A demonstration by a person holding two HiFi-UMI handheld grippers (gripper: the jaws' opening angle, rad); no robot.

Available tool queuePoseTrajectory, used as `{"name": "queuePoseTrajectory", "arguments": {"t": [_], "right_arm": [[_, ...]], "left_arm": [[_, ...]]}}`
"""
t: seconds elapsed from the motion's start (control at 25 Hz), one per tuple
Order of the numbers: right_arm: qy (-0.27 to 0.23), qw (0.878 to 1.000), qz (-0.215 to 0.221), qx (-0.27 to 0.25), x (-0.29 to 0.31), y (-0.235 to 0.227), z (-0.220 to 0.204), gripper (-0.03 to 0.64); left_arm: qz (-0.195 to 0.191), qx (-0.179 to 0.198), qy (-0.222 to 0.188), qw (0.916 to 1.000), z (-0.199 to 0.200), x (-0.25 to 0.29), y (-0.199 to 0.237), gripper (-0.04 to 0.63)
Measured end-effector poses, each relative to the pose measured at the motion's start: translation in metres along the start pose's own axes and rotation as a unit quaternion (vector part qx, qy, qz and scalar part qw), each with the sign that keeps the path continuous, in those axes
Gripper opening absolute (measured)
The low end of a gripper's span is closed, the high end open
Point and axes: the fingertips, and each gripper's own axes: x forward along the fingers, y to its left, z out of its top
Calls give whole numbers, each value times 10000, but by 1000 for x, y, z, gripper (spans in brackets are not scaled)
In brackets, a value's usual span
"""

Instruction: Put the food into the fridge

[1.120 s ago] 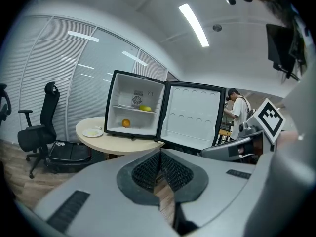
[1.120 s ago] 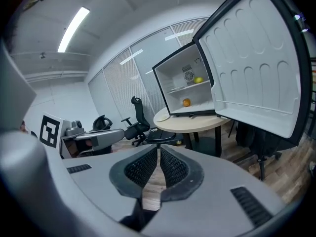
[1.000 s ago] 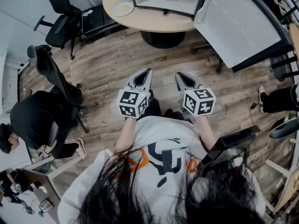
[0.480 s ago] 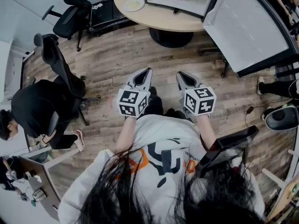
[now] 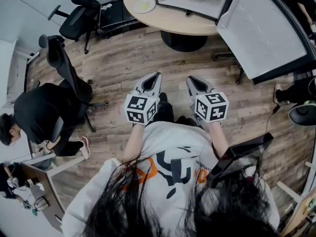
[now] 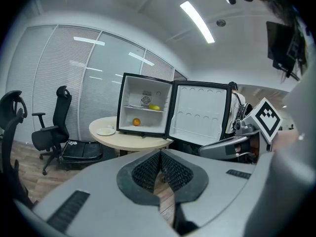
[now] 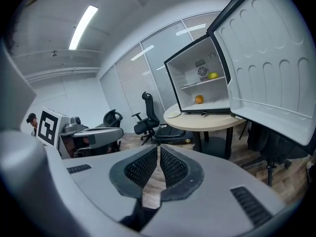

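Wood-grain planks make up the floor (image 5: 128, 58), which stretches between the person's two grippers and a round, pale table (image 5: 173, 26) on a dark pedestal base (image 5: 183, 41). On the table stands a small black-framed fridge (image 6: 129, 95) with a smooth white interior; its door (image 5: 261, 28) is swung wide to the right, showing a moulded white inner face. An orange (image 6: 136, 122) sits on the fridge's lower level, and a yellow fruit (image 6: 154, 107) lies on the shelf above. A white plate (image 6: 105, 131) rests on the tabletop just left of the fridge.

A black office chair (image 5: 81, 14) stands left of the table, another high-backed chair (image 5: 61, 73) is nearer, and a seated person in black (image 5: 42, 117) is beside it.

The left gripper (image 6: 160, 153) is clenched, its ribbed dark pads pressed together with nothing between them. The right gripper (image 7: 158, 148) is likewise closed and empty. Both are held side by side, well apart from the table.
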Motion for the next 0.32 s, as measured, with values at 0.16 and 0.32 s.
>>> {"name": "queuePoseTrajectory", "arguments": {"t": [0.16, 0.32], "right_arm": [[-18, 10000, -10, 4, -2, -2, 2, 31], [-25, 10000, -41, 5, -2, -3, 2, 31]], "left_arm": [[-27, 16, 24, 10000, 1, 2, -2, 11], [-74, 16, 56, 10000, 0, 3, -4, 11]]}}
